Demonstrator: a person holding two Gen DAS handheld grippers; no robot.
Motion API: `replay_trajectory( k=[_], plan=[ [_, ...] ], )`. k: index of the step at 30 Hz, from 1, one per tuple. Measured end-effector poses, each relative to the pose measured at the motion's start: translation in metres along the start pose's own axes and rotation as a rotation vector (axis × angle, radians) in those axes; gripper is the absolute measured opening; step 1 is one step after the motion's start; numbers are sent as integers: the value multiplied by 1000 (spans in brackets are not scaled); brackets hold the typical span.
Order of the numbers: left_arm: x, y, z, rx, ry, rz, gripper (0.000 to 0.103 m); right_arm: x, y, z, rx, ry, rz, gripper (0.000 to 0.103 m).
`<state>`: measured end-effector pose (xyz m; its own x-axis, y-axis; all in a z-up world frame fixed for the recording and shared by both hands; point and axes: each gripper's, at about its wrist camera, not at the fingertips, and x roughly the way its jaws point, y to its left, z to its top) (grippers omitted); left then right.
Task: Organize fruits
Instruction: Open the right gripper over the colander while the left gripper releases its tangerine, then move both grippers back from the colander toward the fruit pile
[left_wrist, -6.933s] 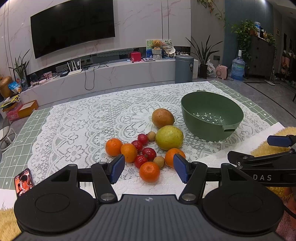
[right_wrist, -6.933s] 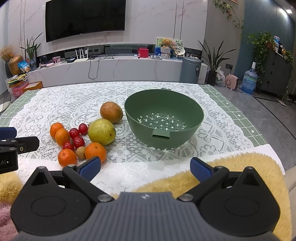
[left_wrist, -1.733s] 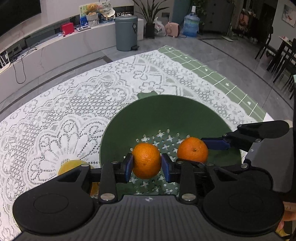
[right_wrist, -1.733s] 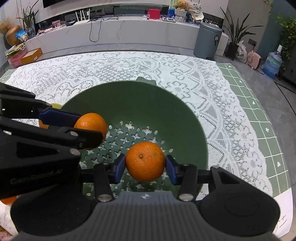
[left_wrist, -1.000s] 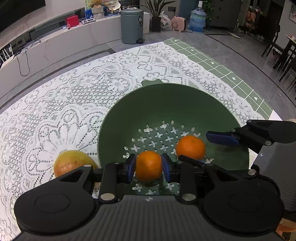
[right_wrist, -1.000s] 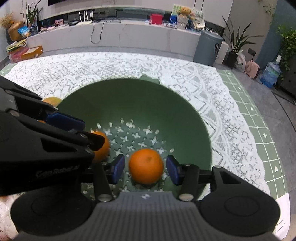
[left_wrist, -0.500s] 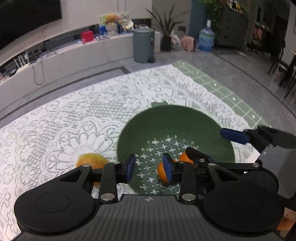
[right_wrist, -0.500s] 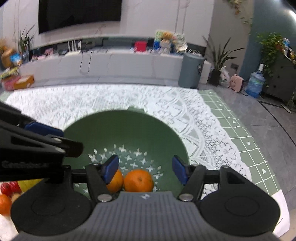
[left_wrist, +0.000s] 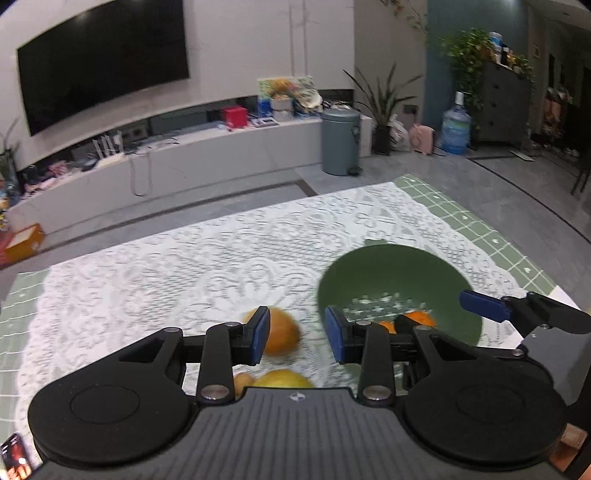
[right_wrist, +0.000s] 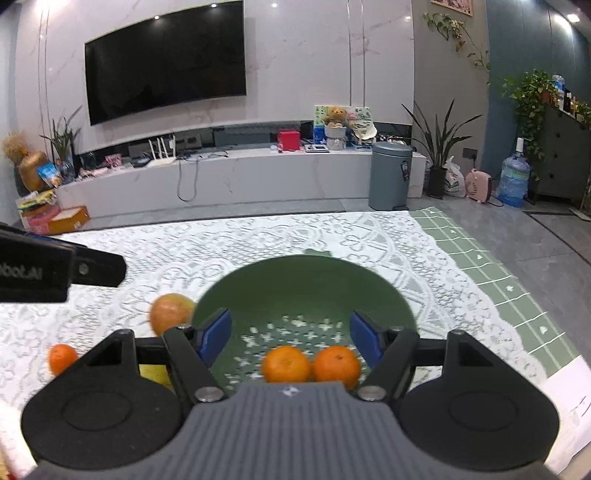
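Both grippers, left gripper (left_wrist: 297, 334) and right gripper (right_wrist: 290, 336), empty, jaws apart; two oranges (right_wrist: 286, 363) sit in green bowl (right_wrist: 306, 284).

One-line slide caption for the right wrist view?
Open right gripper above green colander holding two oranges; more fruit outside on lace cloth.

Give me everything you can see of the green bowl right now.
The green bowl is a round, deep colander, plastic by its look, matte dark green, with small cross-shaped drain holes across its bottom and a small tab on the far rim. It stands upright on the white lace tablecloth. Two oranges lie side by side at its bottom. Neither gripper touches it.
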<state>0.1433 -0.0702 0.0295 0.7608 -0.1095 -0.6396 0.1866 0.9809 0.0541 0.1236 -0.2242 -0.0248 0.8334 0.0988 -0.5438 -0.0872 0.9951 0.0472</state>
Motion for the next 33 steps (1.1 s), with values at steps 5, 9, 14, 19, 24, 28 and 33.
replay_trajectory(
  k=[5, 9, 14, 19, 24, 28, 33],
  plan=[
    [-16, 19, -12, -30, -20, 40, 43, -10, 15, -9, 10, 0, 54, 69],
    [-26, 35, -24, -53, -29, 51, 44, -18, 27, -19, 28, 7, 105, 69],
    [-34, 57, -43, -81, -45, 63, 47, -21, 44, -32, 41, 27, 177, 69],
    [-35, 85, -63, -127, -37, 66, 47, -24, 62, -37, -17, -4, 202, 70],
    [-30, 106, -80, -156, -22, 78, 47, -16, 70, -40, -64, 19, 215, 69],
    [-20, 116, -87, -193, -10, 75, 47, -6, 78, -43, -95, 46, 231, 69],
    [-4, 121, -94, -185, 21, 70, 47, 8, 92, -48, -134, 79, 237, 69]
  ],
)
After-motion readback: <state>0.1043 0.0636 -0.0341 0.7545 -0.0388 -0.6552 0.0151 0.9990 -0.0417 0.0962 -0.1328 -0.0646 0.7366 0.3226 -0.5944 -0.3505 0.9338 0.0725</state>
